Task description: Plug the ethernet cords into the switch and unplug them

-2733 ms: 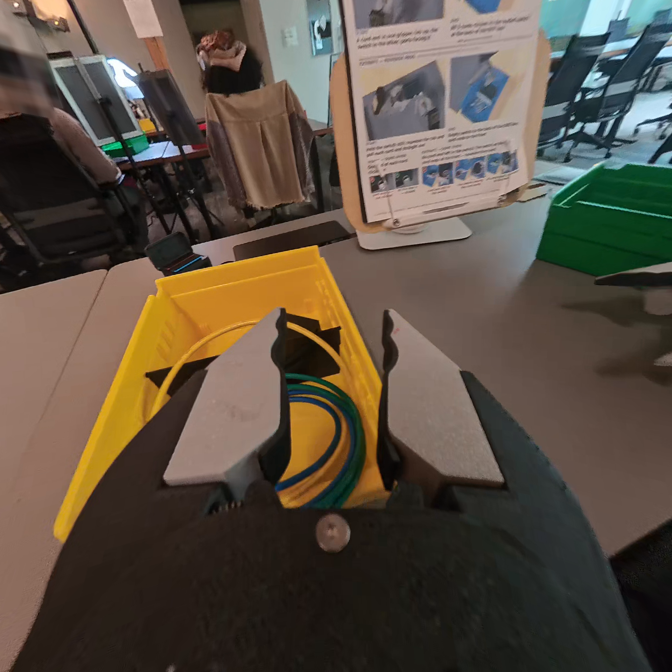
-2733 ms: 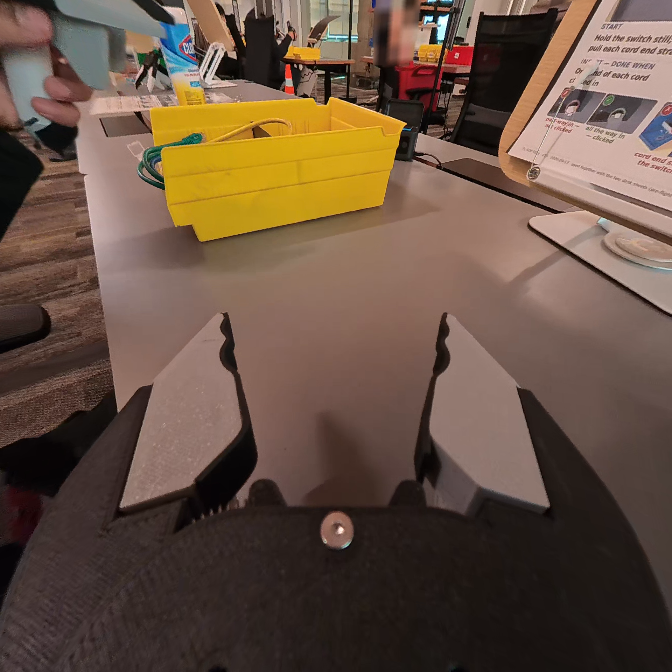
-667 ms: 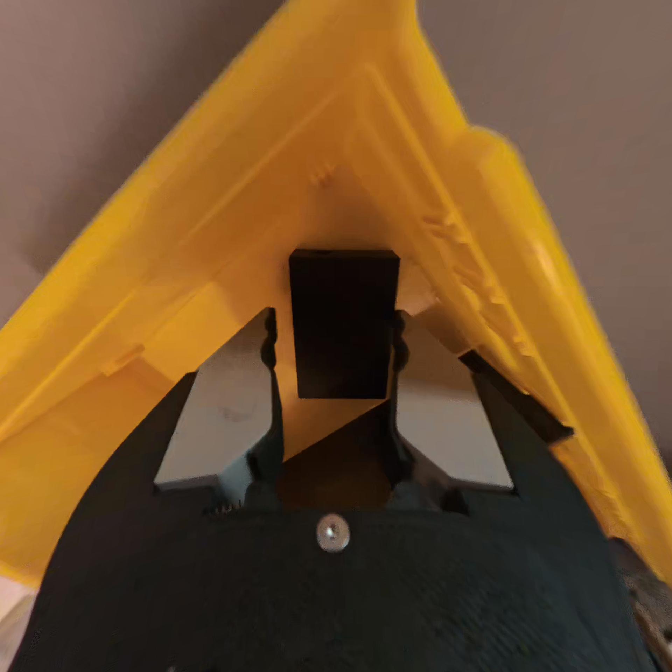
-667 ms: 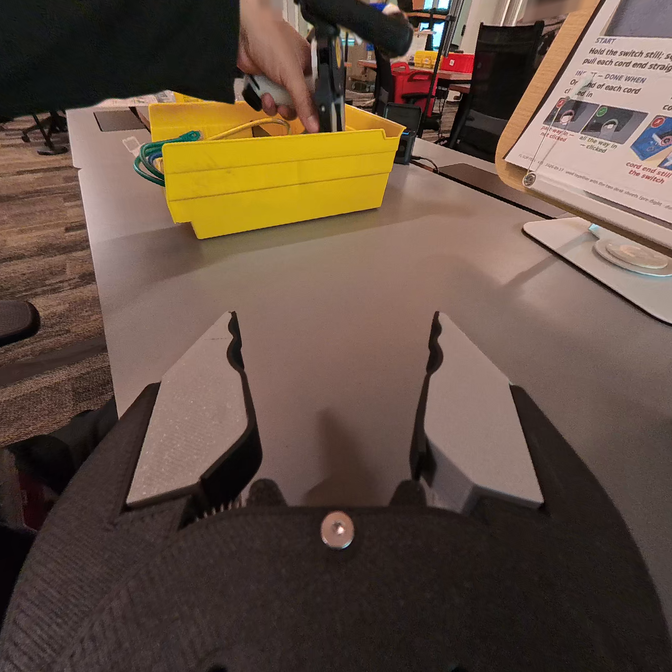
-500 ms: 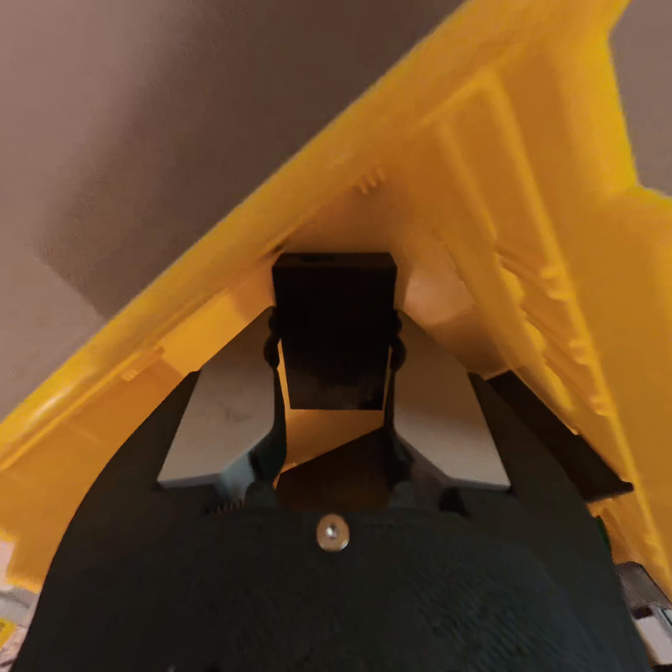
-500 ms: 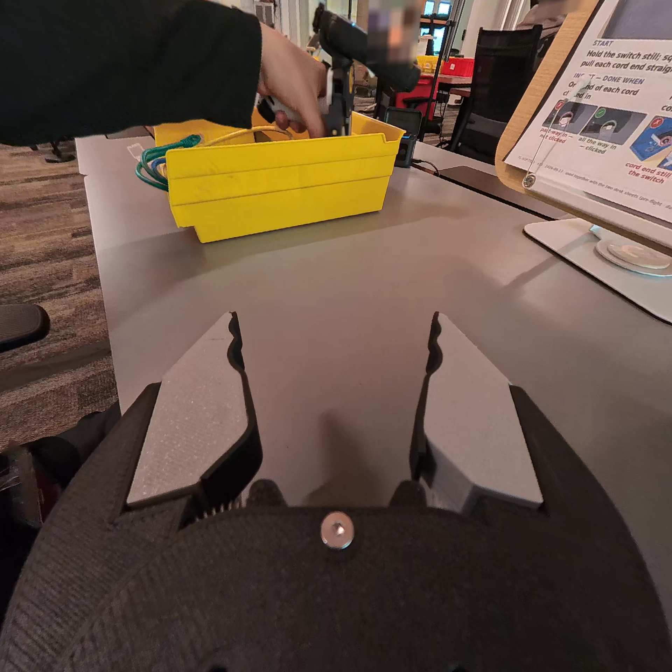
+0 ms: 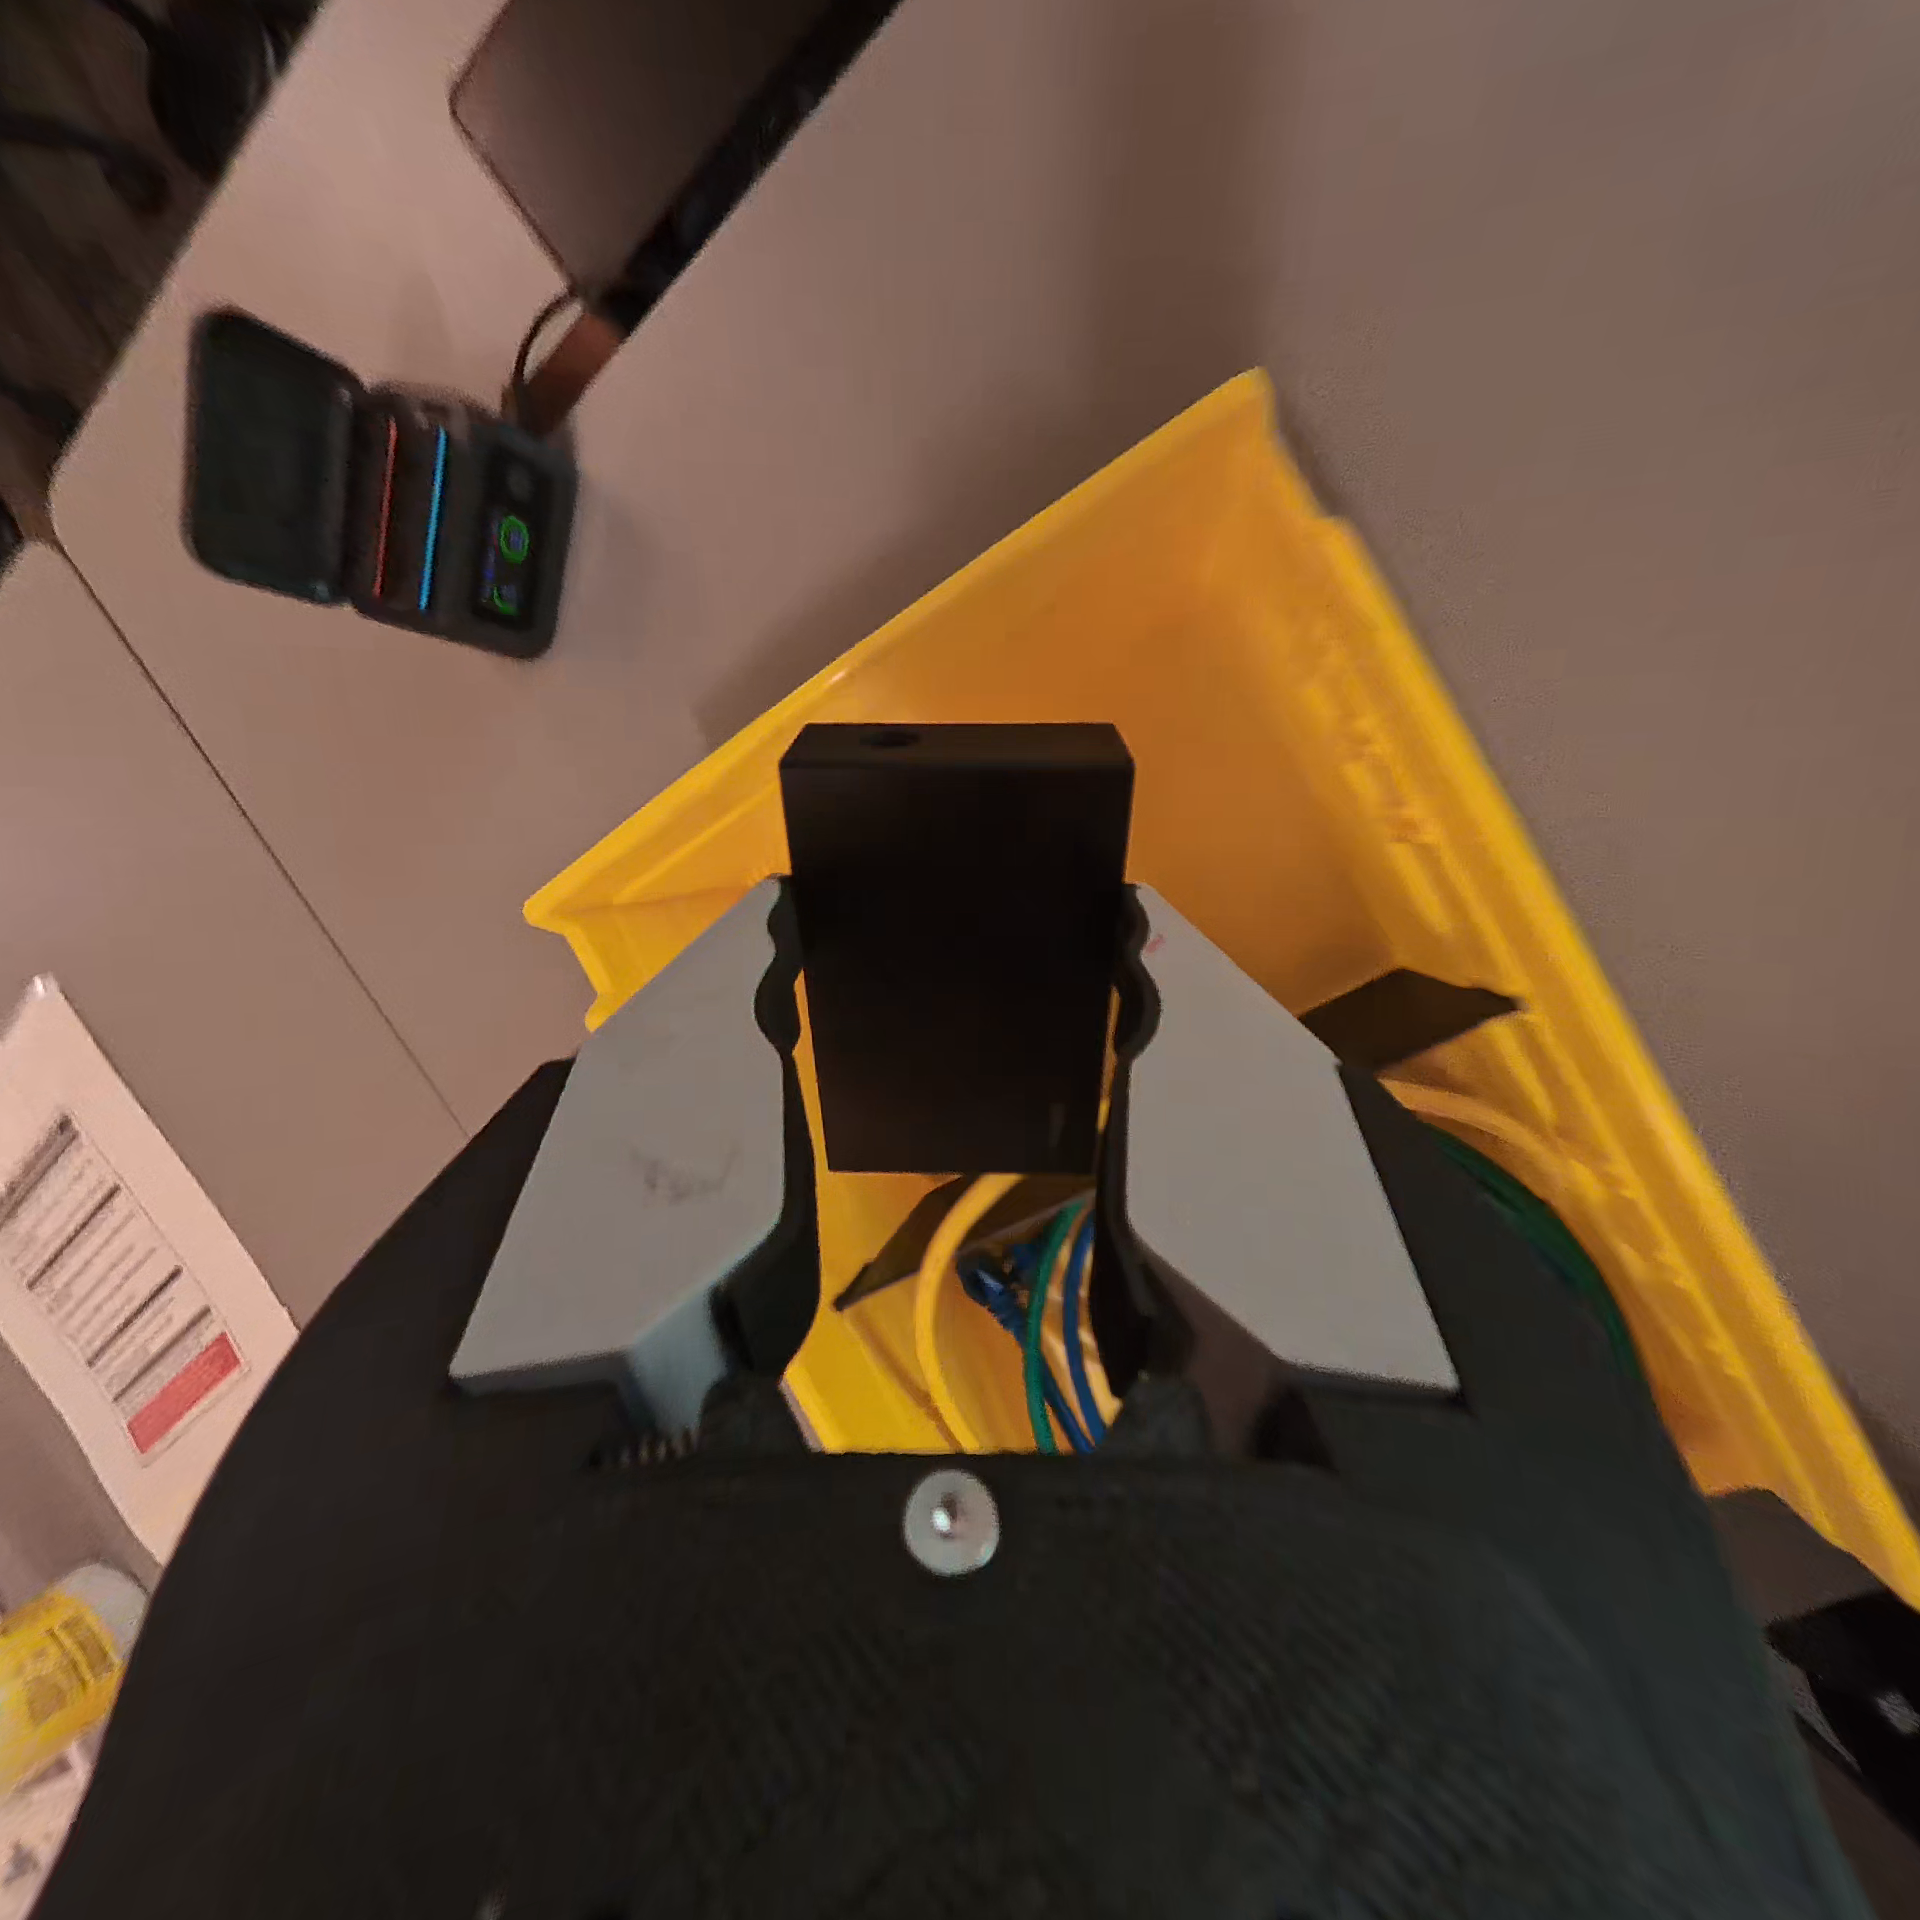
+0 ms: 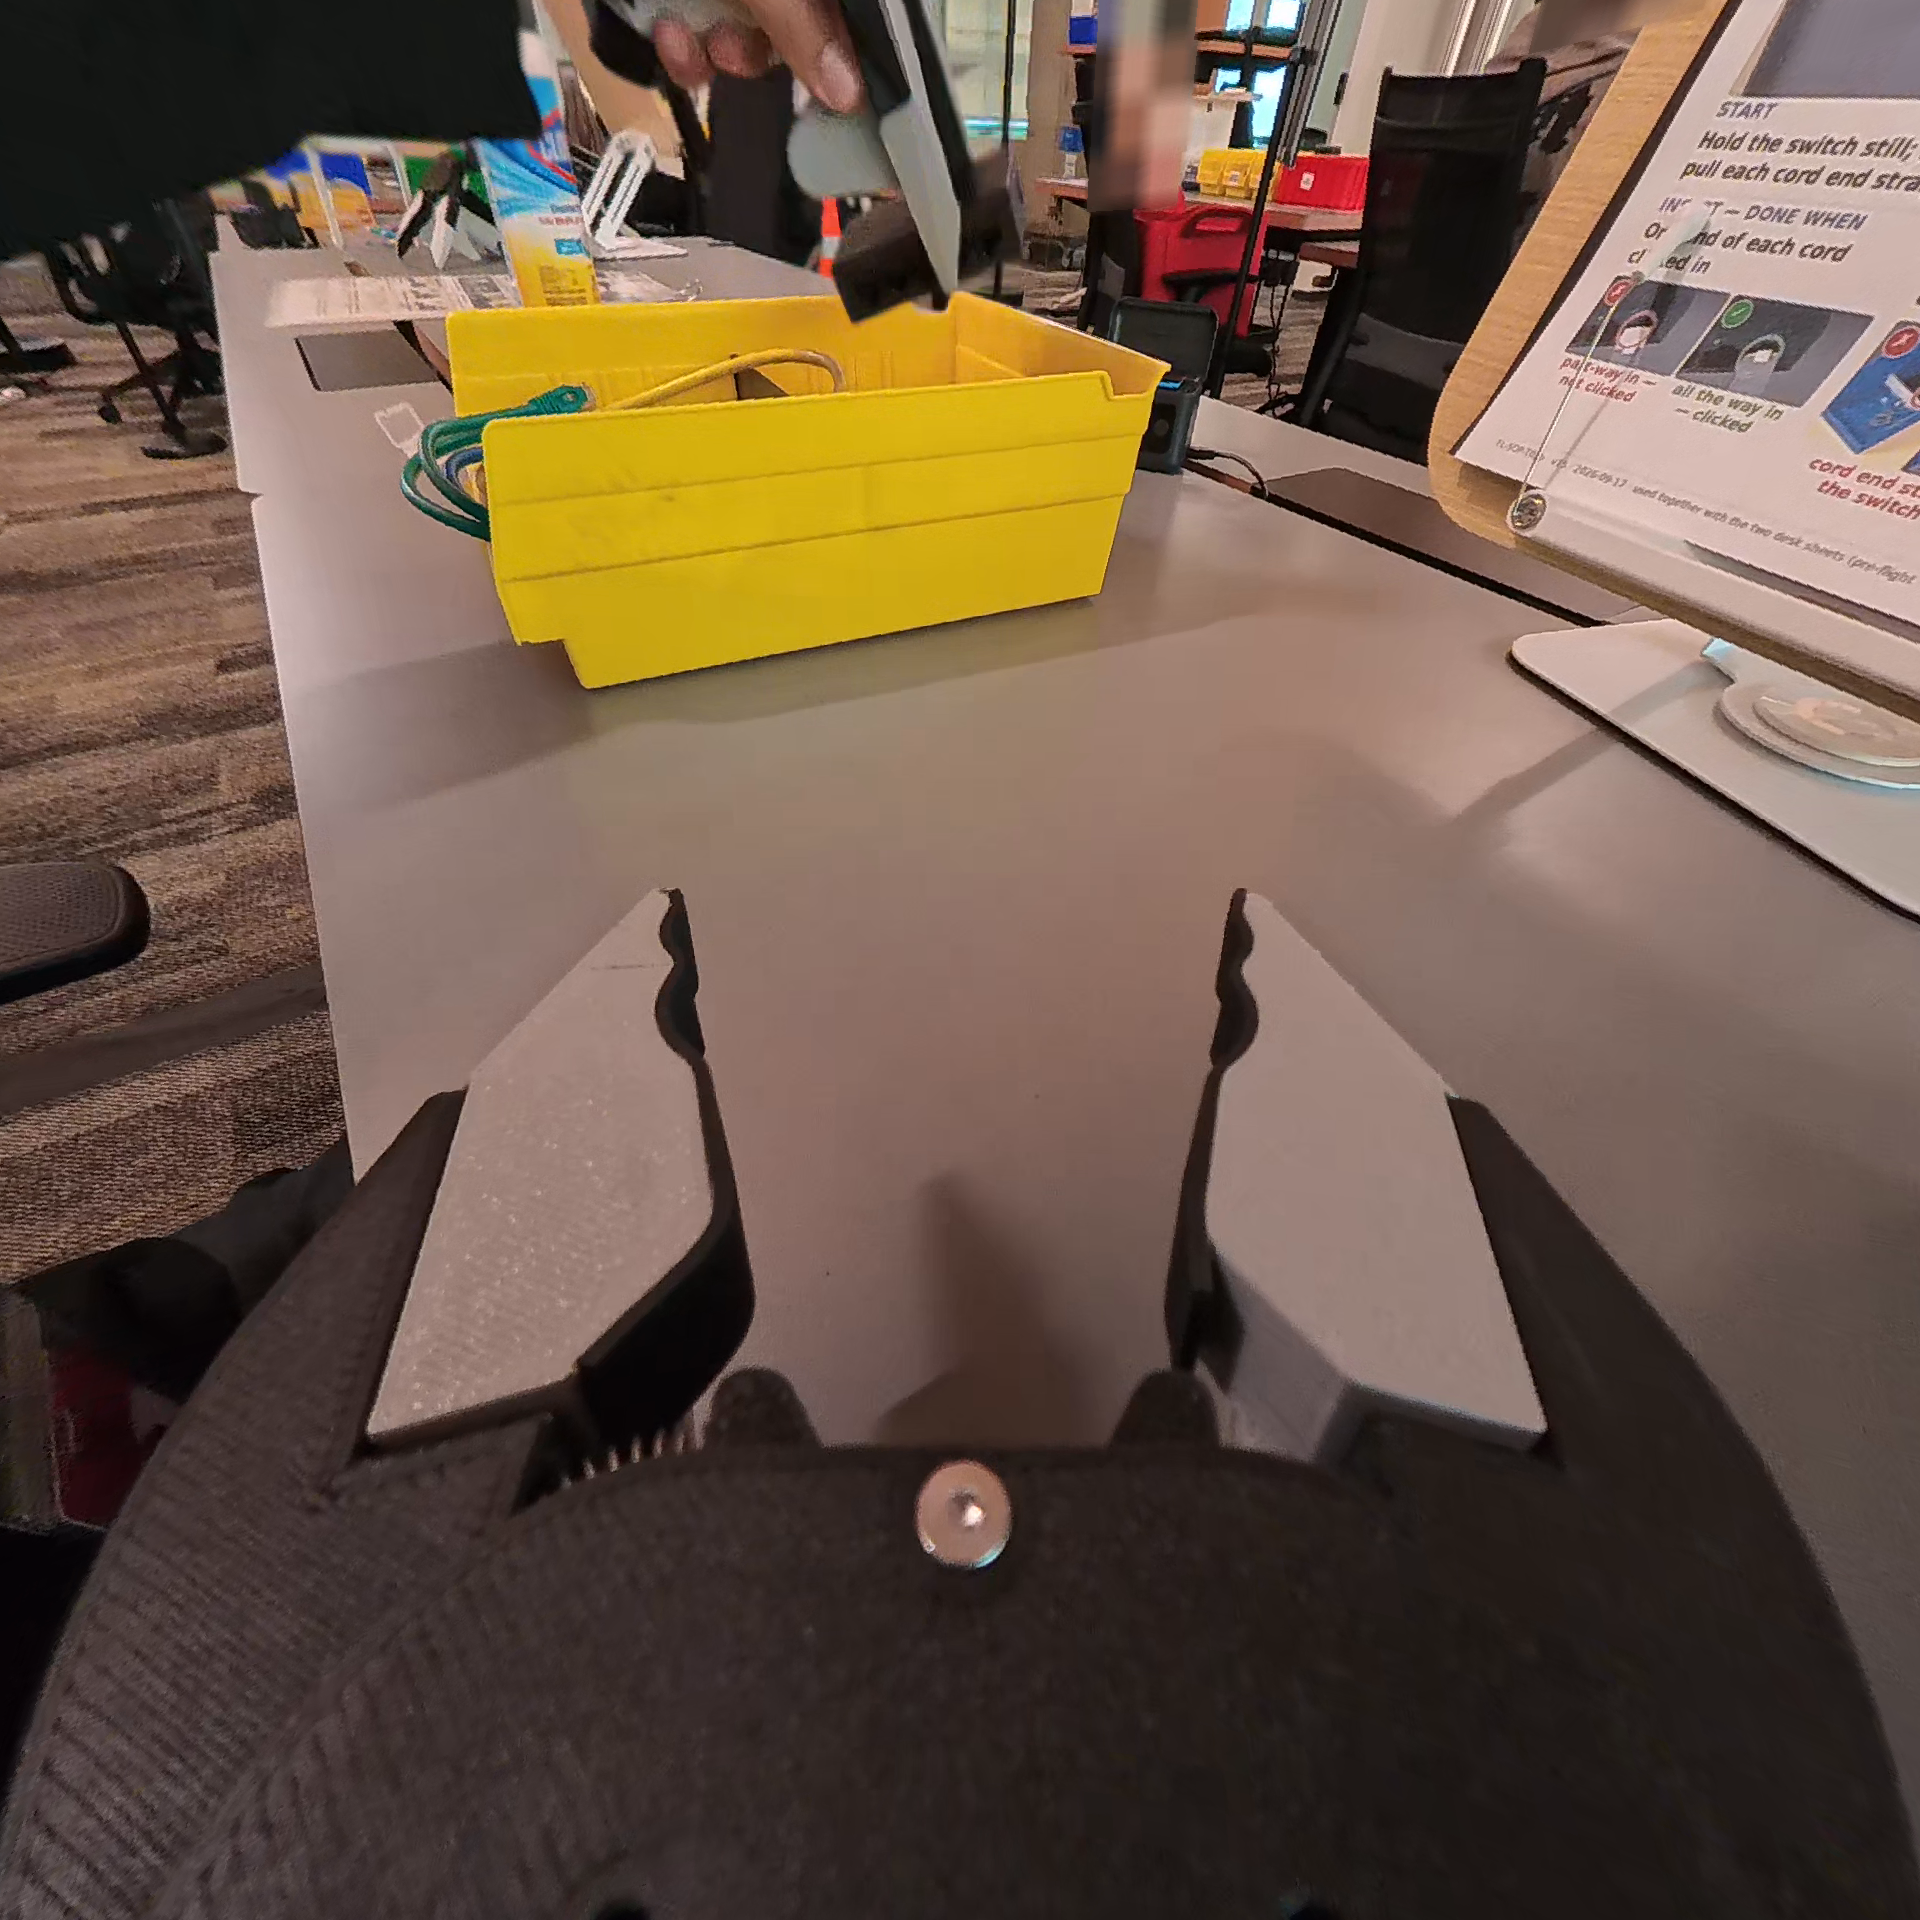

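My left gripper is shut on the black switch, a small box held above the yellow bin. In the right wrist view the left gripper holds the switch just over the bin's far rim. Yellow, green and blue ethernet cords lie coiled in the bin; the green and blue coils hang out over its left end. My right gripper is open and empty, low over the grey table.
An instruction sheet on a stand stands at the right. A dark device with lit stripes sits behind the bin. A paper sheet lies at the left. The table's left edge drops to carpet.
My left gripper reached down into the bin, closed on the black switch and has lifted it up out of the bin. My right gripper has stayed open and nearly still.
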`<state>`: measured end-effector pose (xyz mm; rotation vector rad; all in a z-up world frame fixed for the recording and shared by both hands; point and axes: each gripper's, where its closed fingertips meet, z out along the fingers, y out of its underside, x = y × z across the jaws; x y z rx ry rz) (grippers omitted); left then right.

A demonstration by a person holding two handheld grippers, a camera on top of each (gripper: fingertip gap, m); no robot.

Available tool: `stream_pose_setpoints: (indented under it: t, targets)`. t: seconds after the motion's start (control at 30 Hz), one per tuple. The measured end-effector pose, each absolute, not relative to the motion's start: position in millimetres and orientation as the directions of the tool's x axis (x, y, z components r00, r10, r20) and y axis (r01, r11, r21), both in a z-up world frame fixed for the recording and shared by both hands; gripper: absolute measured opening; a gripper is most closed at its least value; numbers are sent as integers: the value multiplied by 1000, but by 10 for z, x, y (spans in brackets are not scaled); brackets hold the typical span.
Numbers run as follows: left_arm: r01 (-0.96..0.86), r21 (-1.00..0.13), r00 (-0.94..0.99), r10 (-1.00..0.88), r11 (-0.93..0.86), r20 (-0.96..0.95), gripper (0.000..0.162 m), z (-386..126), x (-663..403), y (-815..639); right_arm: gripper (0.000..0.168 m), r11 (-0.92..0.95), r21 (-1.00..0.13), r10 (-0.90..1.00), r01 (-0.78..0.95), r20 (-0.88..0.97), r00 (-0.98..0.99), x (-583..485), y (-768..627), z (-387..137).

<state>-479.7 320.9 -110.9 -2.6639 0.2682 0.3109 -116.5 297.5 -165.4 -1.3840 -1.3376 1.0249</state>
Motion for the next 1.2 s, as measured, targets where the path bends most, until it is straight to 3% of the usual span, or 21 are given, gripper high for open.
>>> stream_pose_setpoints:
  t: [0.03,0.23,0.37,0.57,0.83,1.2]
  targets:
    - [-267,-424,952,-167,-866,-257,59,-1019,-4643,3204,97,20,-974,998,225,35,61,-1164,2975,-1652]
    - [-510,-496,860,-441,-703,-258,59,-676,-3206,3142,94,33,-979,997,203,47,67,-1140,2970,-1615]
    - [-634,-460,768,-572,-621,-286,59,-906,-2409,3057,93,68,-985,990,157,87,114,-1078,3017,-1526]
    - [-640,-406,757,-626,-653,-186,59,-1694,-1939,3063,93,67,-987,988,147,87,130,-1061,3042,-1518]
    - [-677,-335,731,-652,-656,-199,59,-2097,-1874,3089,92,68,-987,988,147,86,125,-1069,3038,-1519]
    - [-585,-454,786,-607,-672,-113,57,-2227,-1756,3115,93,50,-989,990,136,67,121,-1062,3049,-1509]
